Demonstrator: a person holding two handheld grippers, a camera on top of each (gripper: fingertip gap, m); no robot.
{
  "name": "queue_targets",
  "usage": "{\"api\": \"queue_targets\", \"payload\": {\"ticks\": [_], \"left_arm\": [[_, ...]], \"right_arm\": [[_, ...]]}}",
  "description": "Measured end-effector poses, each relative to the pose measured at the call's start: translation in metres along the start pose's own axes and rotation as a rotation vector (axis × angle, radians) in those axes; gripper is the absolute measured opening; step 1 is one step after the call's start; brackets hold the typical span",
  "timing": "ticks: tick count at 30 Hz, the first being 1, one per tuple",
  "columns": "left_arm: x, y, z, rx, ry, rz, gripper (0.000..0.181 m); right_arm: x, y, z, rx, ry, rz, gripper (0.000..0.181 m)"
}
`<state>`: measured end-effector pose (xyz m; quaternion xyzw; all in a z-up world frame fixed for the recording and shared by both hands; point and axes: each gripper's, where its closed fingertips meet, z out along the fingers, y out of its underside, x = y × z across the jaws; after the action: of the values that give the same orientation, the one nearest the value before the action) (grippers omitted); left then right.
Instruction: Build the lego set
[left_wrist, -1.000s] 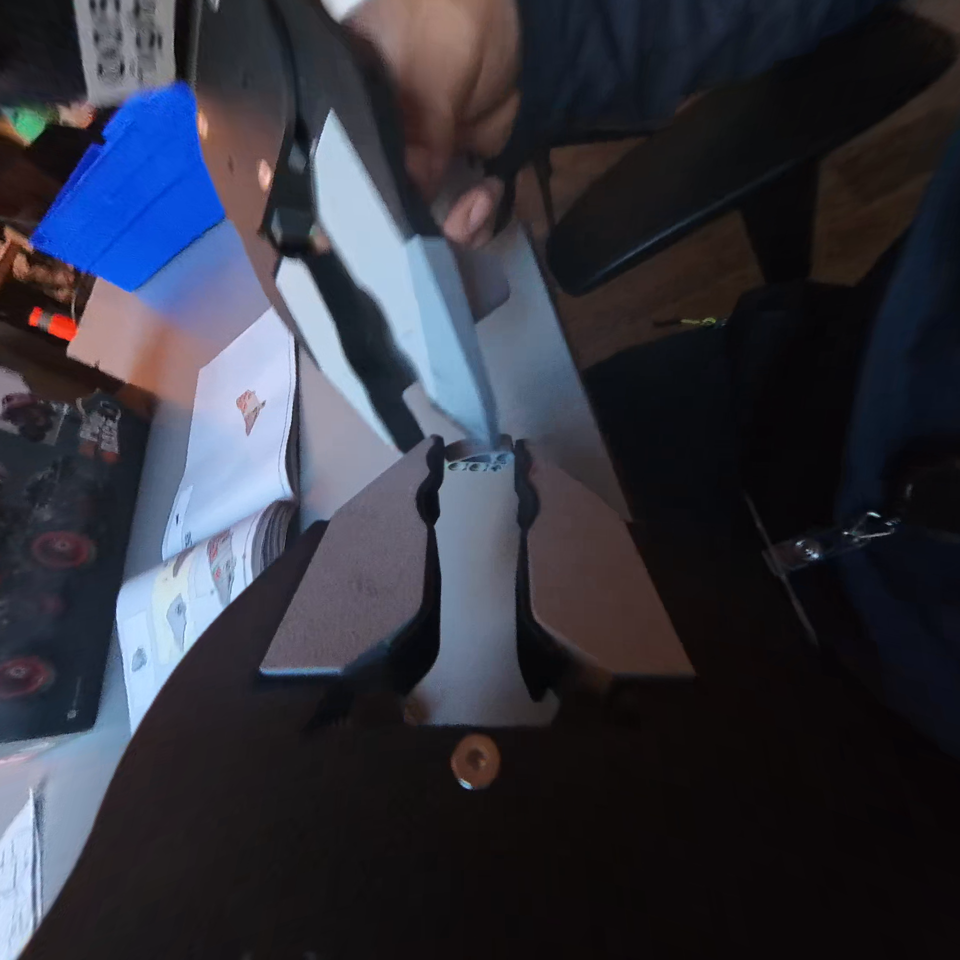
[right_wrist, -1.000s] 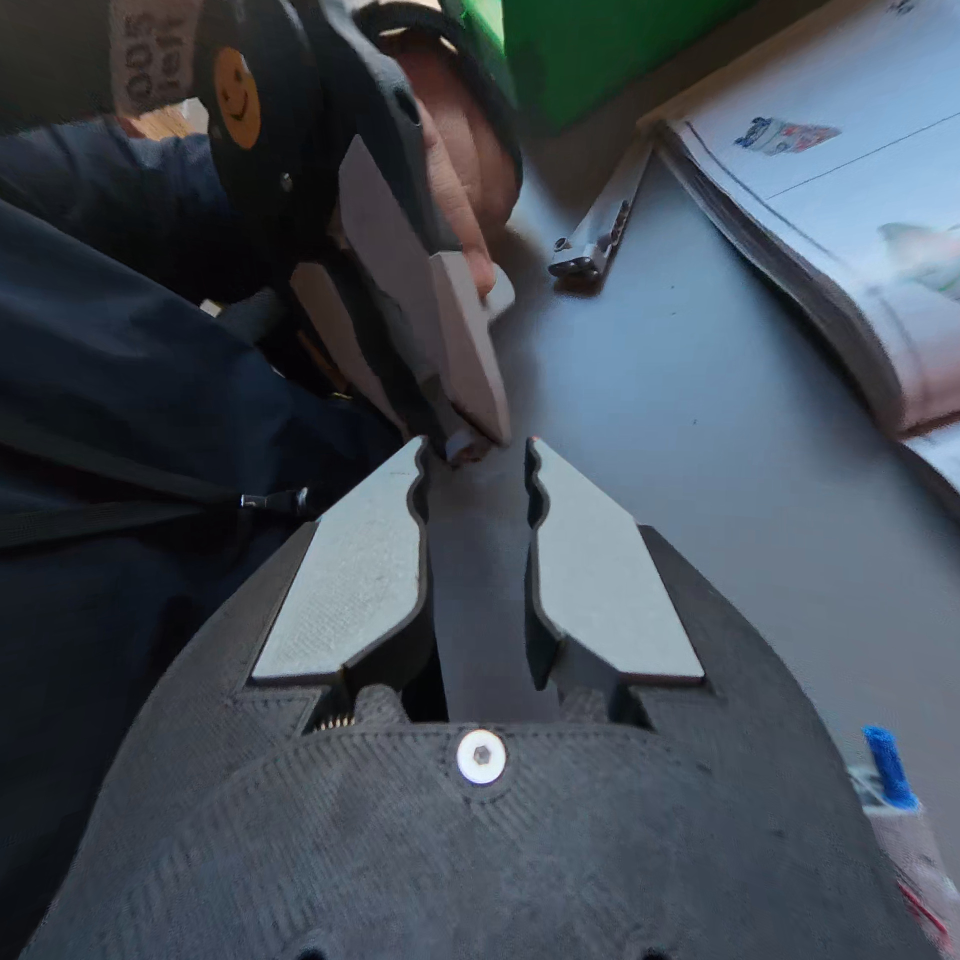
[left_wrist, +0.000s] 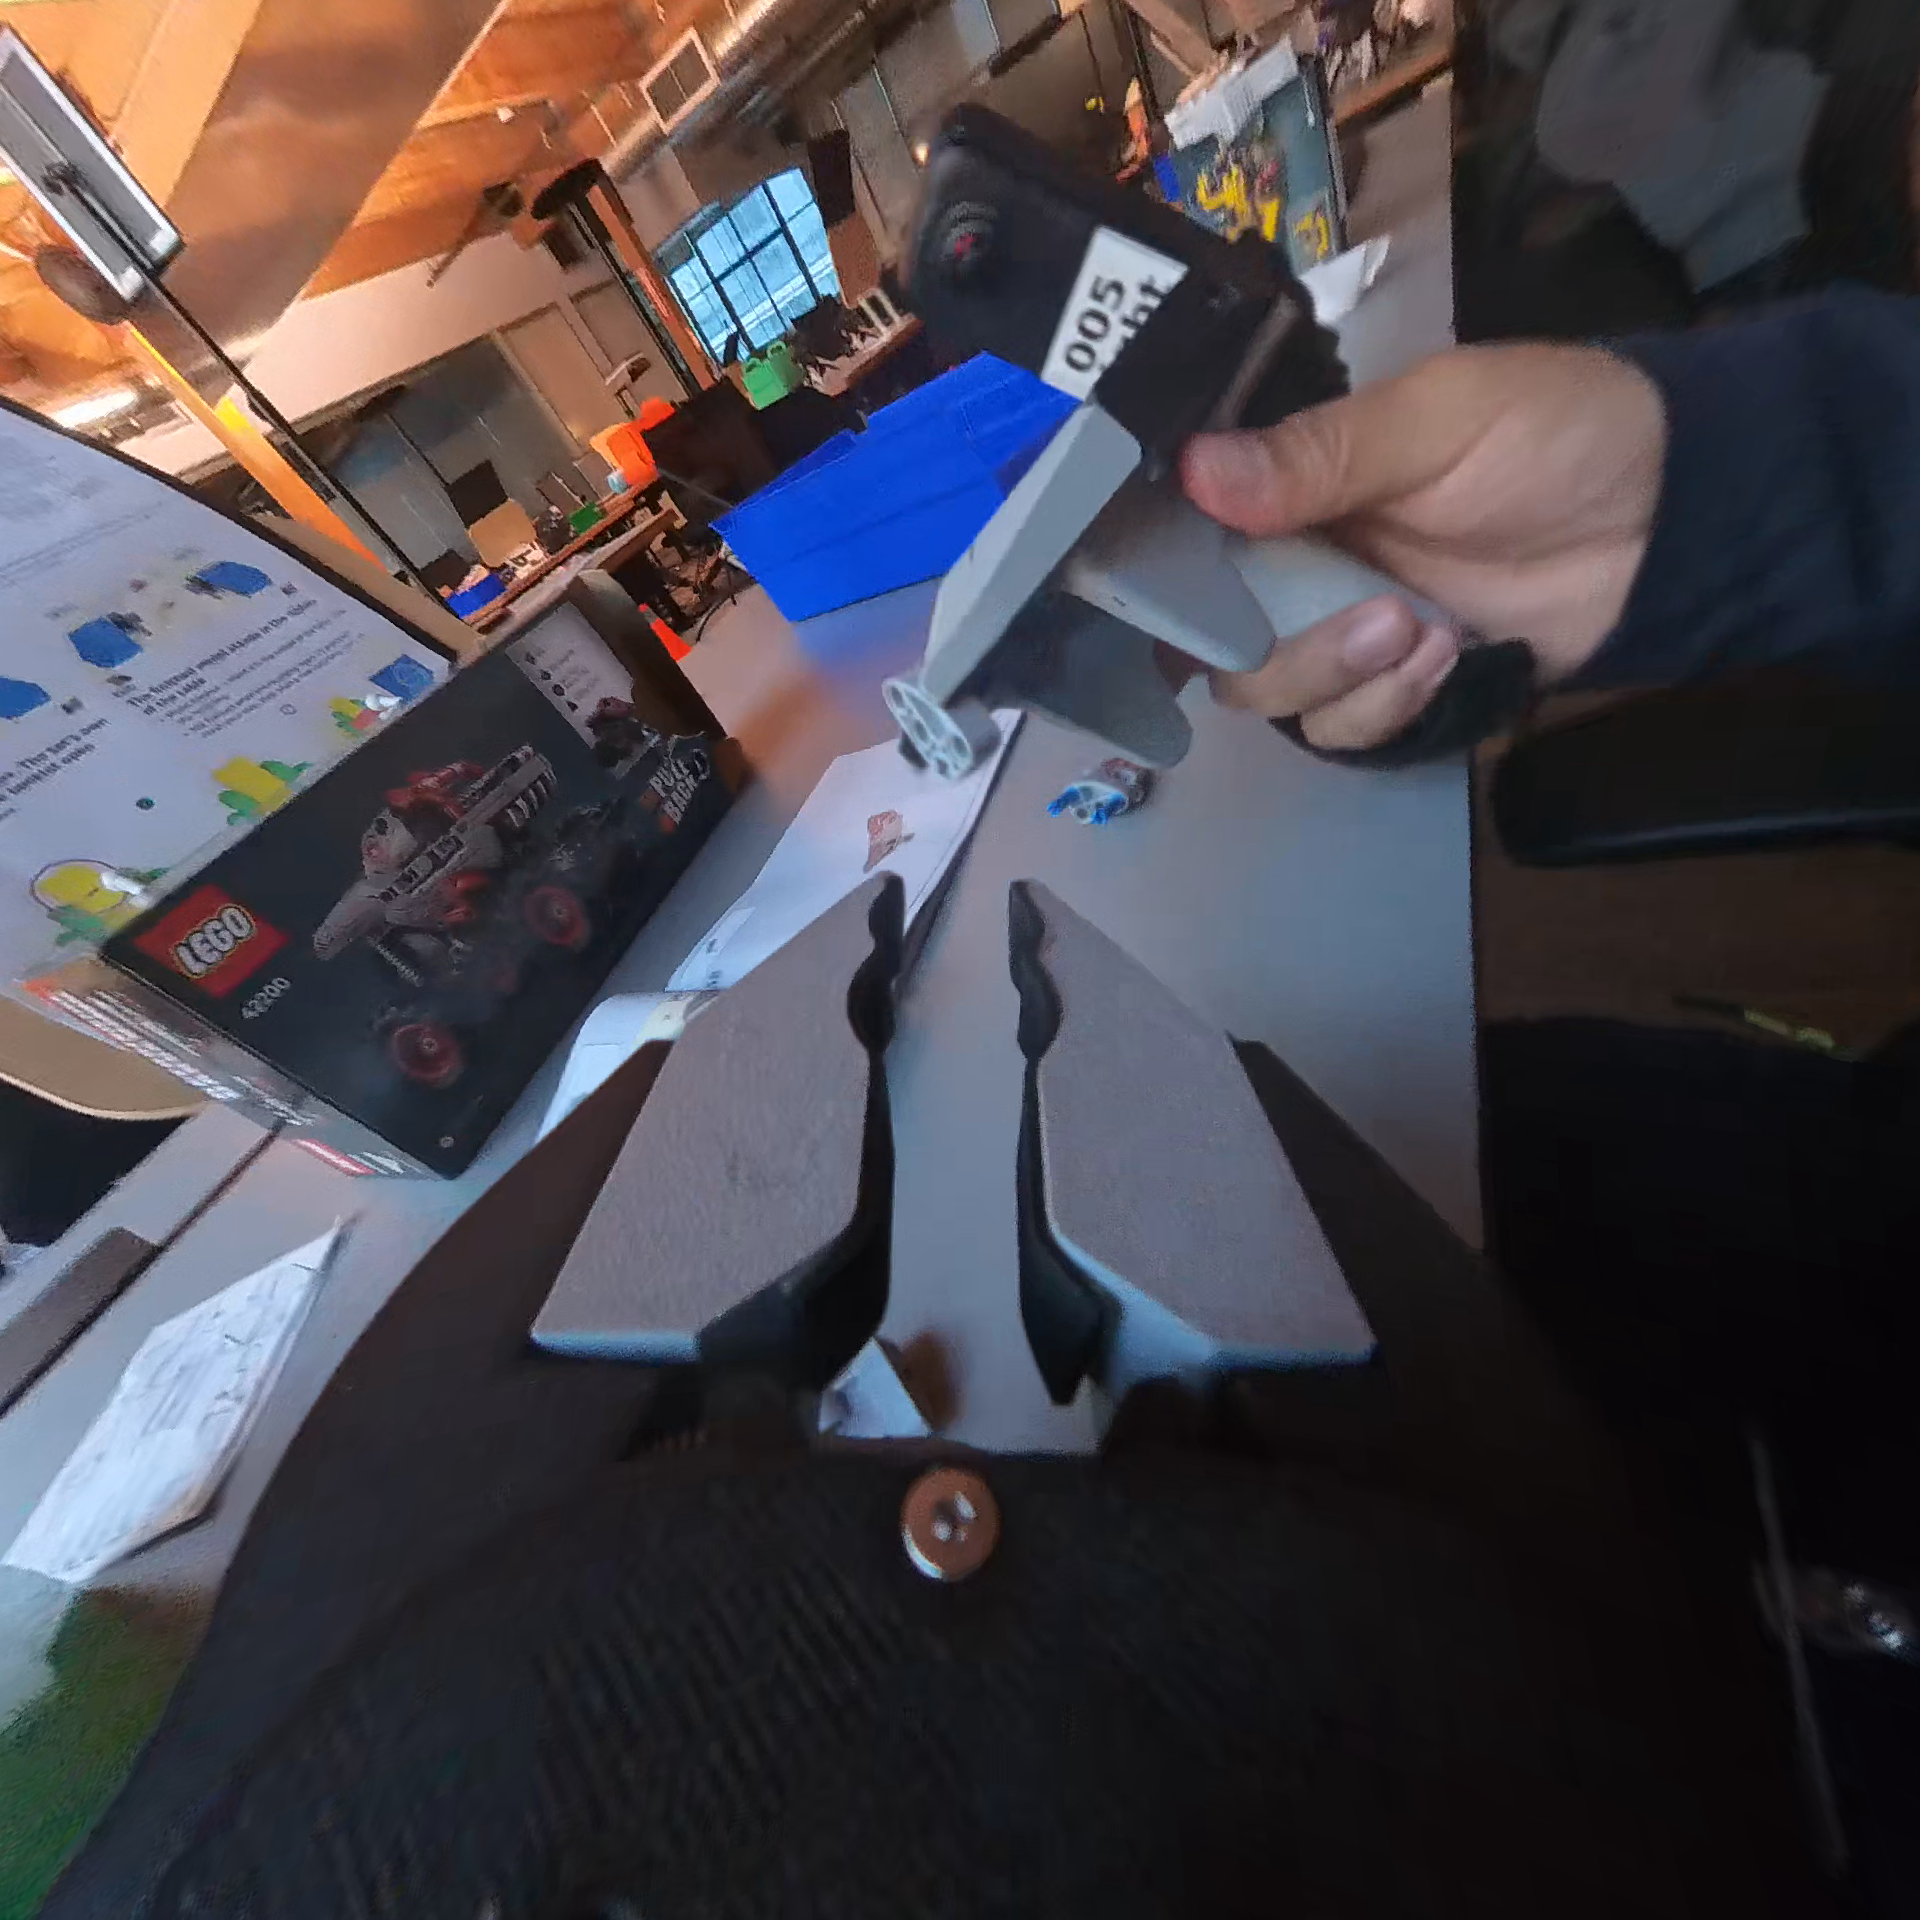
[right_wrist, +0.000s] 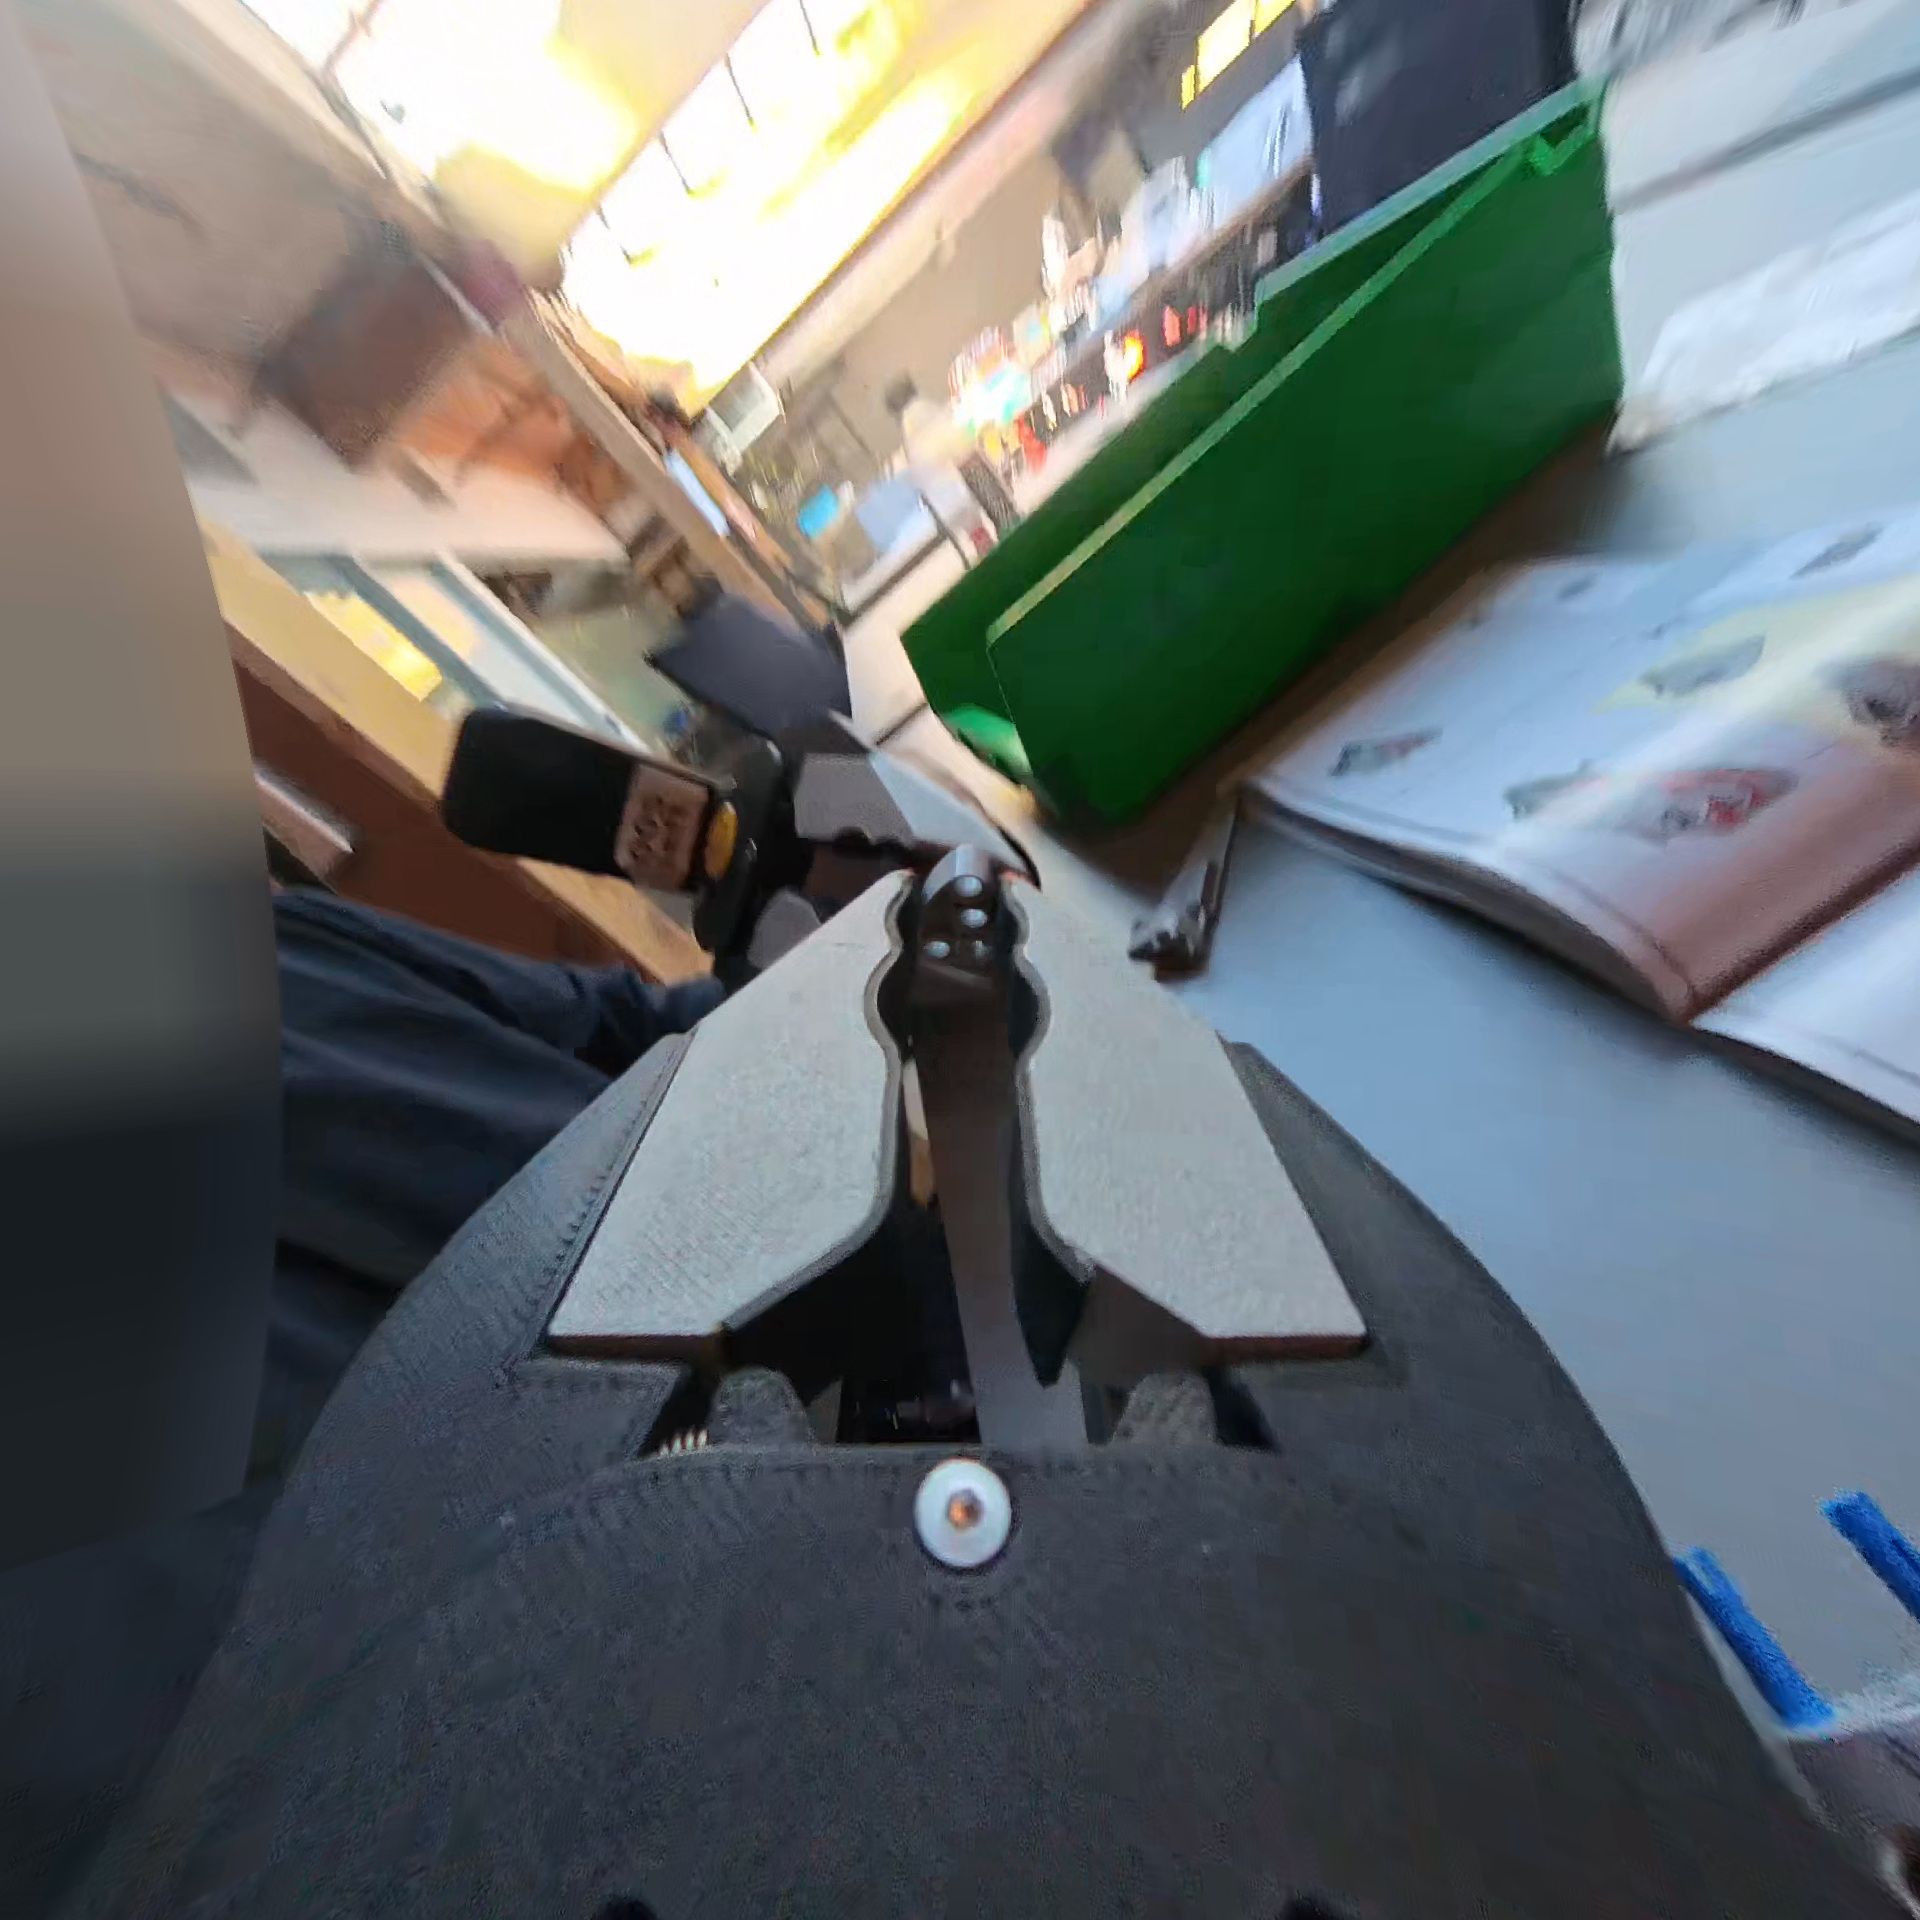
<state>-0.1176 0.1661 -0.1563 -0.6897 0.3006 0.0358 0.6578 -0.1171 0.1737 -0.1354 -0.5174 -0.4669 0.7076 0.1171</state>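
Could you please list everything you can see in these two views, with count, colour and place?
Lego piece: one, grey, with holes, held by the right gripper
Set box: one, black, left on the table
Instruction booklet: one, open, white pages, on the table
Blue bin: one, far end of table
Green bin: one, behind the booklet
Small blue parts: a few, near the far table edge
Table: one, grey
Left gripper: open, empty
Right gripper: shut on the piece
Hand: one, holding the right gripper
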Motion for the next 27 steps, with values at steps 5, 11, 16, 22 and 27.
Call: {"api": "queue_targets", "payload": {"ticks": [5,11,16,22,27], "left_arm": [[0.001,-0.008,0.009,0.020,0.076,-0.249,0.022],[-0.005,-0.018,0.011,0.096,0.087,-0.428,0.020],[-0.010,-0.016,0.016,0.071,-0.020,-0.313,0.023],[-0.008,-0.019,0.015,0.061,-0.116,-0.096,0.007],[-0.005,-0.014,0.015,0.007,-0.053,-0.055,0.005]], "right_arm": [[-0.009,-0.010,0.004,0.125,-0.026,-0.010,0.010],[-0.001,-0.011,0.001,0.193,0.065,-0.065,0.010],[0.003,-0.013,-0.001,0.258,0.090,-0.026,0.010],[0.000,-0.010,0.001,0.269,0.076,-0.005,0.011],[0.001,-0.005,0.000,0.232,0.111,-0.047,0.011]]}}
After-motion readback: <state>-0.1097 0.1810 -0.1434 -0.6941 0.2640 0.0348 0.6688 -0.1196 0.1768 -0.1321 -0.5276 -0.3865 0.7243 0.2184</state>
